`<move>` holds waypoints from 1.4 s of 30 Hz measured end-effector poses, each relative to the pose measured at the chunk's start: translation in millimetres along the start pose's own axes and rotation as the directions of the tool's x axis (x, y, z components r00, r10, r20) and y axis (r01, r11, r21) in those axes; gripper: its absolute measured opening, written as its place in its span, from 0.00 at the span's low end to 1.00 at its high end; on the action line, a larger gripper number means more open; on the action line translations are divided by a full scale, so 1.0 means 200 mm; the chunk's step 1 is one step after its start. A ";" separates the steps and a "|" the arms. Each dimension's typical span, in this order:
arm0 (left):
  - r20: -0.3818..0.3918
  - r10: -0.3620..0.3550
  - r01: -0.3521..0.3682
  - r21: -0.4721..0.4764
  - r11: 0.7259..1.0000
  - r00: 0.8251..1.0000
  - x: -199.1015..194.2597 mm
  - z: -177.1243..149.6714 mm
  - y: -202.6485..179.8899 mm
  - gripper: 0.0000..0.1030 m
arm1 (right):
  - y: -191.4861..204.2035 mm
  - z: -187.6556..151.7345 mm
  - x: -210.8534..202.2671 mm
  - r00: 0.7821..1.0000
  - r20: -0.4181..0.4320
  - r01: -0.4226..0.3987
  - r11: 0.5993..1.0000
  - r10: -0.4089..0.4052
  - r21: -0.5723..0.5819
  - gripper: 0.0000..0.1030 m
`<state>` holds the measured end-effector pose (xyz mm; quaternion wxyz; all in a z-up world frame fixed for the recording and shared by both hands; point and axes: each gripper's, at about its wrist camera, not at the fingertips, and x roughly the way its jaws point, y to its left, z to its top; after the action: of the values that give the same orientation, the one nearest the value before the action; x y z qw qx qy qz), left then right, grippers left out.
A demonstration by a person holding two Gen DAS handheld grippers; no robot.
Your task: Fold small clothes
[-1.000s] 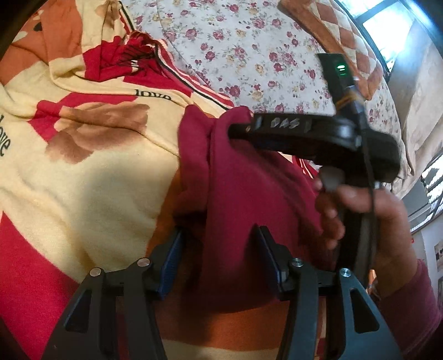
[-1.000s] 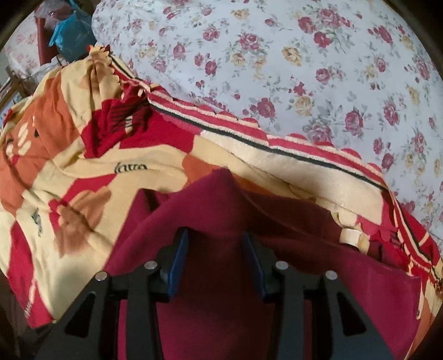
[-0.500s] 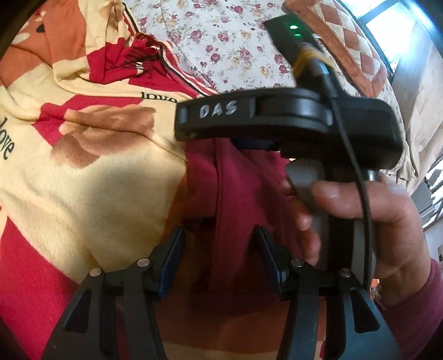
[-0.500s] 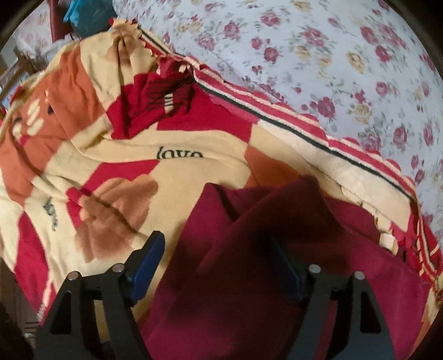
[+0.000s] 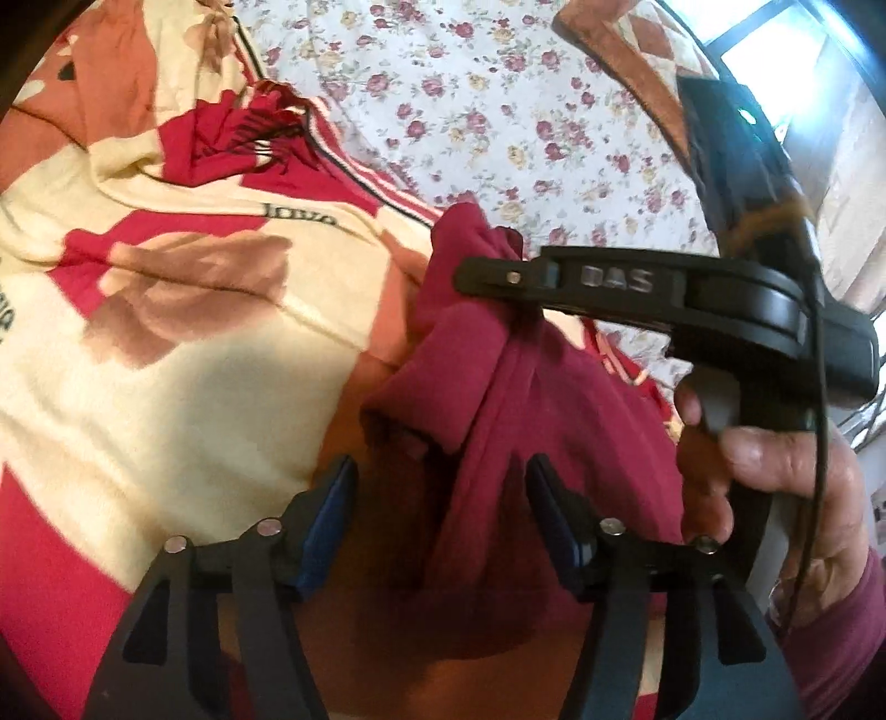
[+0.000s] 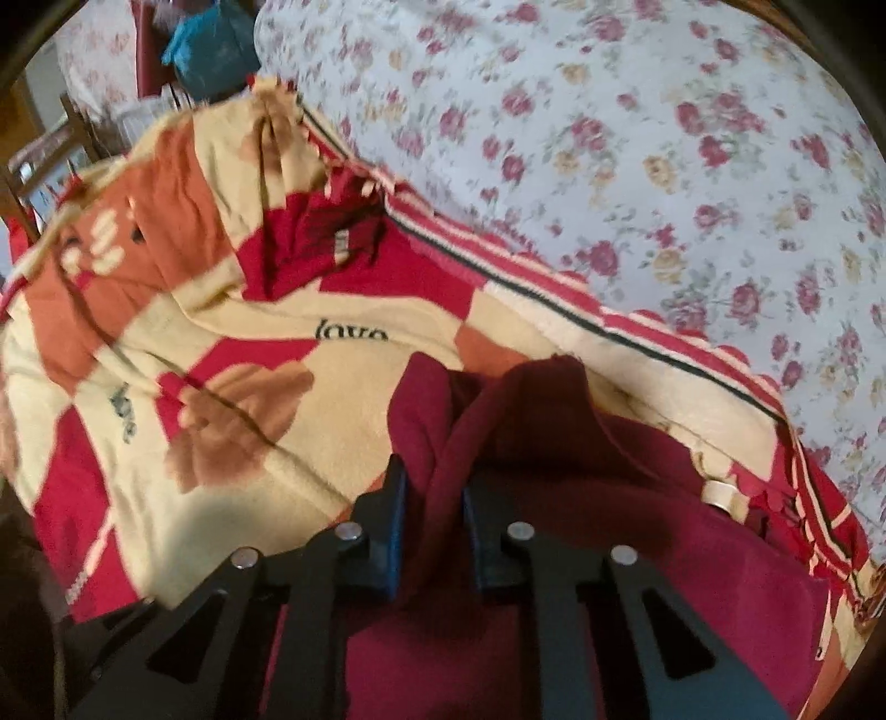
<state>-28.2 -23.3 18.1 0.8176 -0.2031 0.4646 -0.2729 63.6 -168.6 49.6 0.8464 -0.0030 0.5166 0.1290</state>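
Note:
A dark red garment (image 5: 531, 410) lies bunched on a red, cream and orange blanket (image 5: 183, 354). My left gripper (image 5: 440, 487) is open, its blue-padded fingers either side of the cloth's near part. In the left wrist view my right gripper (image 5: 482, 277) comes in from the right, shut on a raised fold of the garment. In the right wrist view my right gripper (image 6: 434, 498) pinches a ridge of the dark red garment (image 6: 581, 498) between its narrow-set pads, above the blanket (image 6: 221, 376).
A white floral bedsheet (image 6: 637, 155) lies beyond the blanket; it also shows in the left wrist view (image 5: 470, 111). A checked quilt (image 5: 626, 72) sits far right by a bright window. A teal bundle (image 6: 210, 44) and chair sit far left.
My right gripper was open half a second ago and has closed on a fold of the garment and lifted it. The left gripper has stayed open in place.

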 end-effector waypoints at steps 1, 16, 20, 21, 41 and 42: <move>-0.003 -0.015 0.015 0.002 1.000 1.000 0.01 0.01 -0.01 0.42 | -0.02 0.00 -0.02 1.000 0.003 -0.010 1.000 0.010 0.011 0.16; 0.024 -0.116 0.113 0.089 0.990 0.993 0.00 -0.01 -0.10 0.04 | 0.01 0.08 0.16 0.986 -0.163 -0.036 0.999 0.042 0.040 0.57; 0.017 -0.099 0.098 0.088 0.991 0.995 0.00 -0.01 -0.09 0.04 | 0.12 0.11 0.25 0.980 -0.193 0.047 0.998 -0.056 -0.053 0.70; 0.014 -0.091 0.089 0.087 0.992 0.996 0.00 -0.01 -0.09 0.04 | 0.12 0.11 0.27 0.980 -0.183 0.068 0.996 -0.077 -0.054 0.70; 0.027 0.009 -0.012 0.136 0.991 1.000 0.00 -0.07 -0.19 0.00 | -0.11 0.00 -0.05 0.999 0.000 -0.044 0.997 0.044 0.061 0.18; 0.026 0.005 -0.008 0.133 0.991 1.000 -0.02 -0.06 -0.22 0.00 | -0.14 -0.01 -0.09 0.999 0.008 -0.051 0.996 0.051 0.066 0.18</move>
<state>-52.2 -55.9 39.9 0.8362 -0.1503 0.4354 -0.2978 60.5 -198.7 60.3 0.8443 0.0387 0.5177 0.1332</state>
